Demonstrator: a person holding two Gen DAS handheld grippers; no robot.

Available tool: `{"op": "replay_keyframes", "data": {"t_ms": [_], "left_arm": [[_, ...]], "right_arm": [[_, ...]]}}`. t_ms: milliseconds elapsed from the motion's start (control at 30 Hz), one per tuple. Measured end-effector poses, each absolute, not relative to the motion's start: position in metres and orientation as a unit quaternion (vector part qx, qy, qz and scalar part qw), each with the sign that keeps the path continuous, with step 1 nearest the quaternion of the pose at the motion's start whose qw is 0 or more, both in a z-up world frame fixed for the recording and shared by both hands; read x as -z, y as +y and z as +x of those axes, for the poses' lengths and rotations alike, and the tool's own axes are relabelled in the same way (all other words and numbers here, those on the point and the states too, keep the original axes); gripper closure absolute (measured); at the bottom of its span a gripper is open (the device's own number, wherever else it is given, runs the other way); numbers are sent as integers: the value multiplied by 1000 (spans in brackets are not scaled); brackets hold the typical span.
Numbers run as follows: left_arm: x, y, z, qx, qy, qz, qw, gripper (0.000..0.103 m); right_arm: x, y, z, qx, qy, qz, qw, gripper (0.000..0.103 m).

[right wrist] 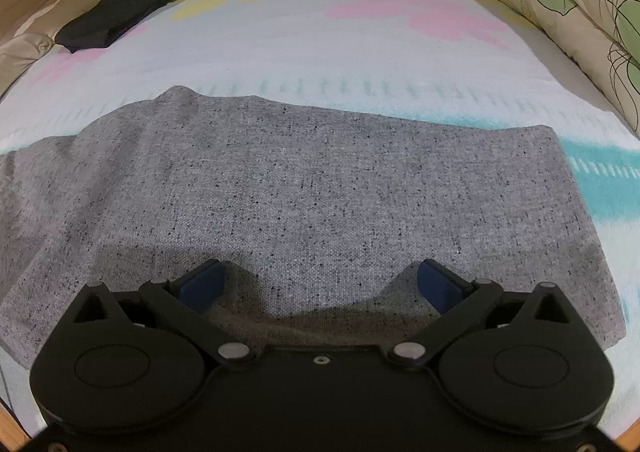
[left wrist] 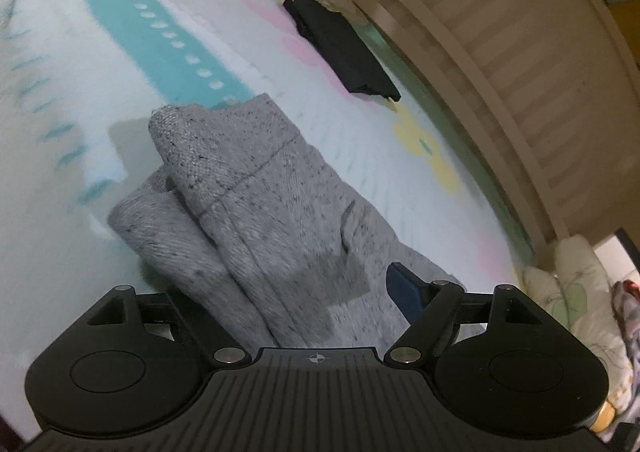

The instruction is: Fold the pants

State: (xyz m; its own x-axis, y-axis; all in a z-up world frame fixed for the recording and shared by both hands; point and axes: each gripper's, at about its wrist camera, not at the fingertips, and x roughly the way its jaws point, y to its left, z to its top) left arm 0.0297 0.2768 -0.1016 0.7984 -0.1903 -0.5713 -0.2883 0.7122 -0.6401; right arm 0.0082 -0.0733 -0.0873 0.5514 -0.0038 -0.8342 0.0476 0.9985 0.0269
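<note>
Grey speckled pants (right wrist: 304,188) lie spread on the flower-print bed sheet (right wrist: 360,52). In the left wrist view a bunched, hemmed end of the pants (left wrist: 256,204) runs between the wide-apart jaws of my left gripper (left wrist: 288,292). Only its right blue pad (left wrist: 404,288) shows; the left pad is hidden under cloth. My right gripper (right wrist: 320,284) is open, its blue pads (right wrist: 202,284) resting low over the near edge of the pants, nothing held.
A folded black garment (right wrist: 112,18) lies at the far side of the bed; it also shows in the left wrist view (left wrist: 340,48). Leaf-print pillows (right wrist: 568,8) are stacked at the right. A wooden slatted bed frame (left wrist: 500,52) borders the mattress.
</note>
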Motion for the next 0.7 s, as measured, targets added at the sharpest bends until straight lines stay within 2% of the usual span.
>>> {"op": "replay_keyframes", "data": {"t_ms": [67,100,167,200,300,433,700], "left_arm": [[102,278,30,-30,311,-386,868,28],[102,278,29,-34,310,-392,866,31],[101,279,28,-45,315,-391,864,52],[100,279,29,-43,322,-380,866,78],[85,269,24,-50,311,-336,888,82],[43,235,11,-38,282,-226,932,82],[-44,124,-11,31,213,-38,976,82]], "right_arm": [[87,-74,9,13,474,23,880,1],[87,-74,9,12,474,24,880,1],[86,-75,10,10,476,27,879,1],[85,-76,11,7,478,29,878,1],[81,-80,15,-5,487,30,873,1],[69,-90,13,-8,482,32,875,1],[33,-142,12,40,455,87,885,1]]}}
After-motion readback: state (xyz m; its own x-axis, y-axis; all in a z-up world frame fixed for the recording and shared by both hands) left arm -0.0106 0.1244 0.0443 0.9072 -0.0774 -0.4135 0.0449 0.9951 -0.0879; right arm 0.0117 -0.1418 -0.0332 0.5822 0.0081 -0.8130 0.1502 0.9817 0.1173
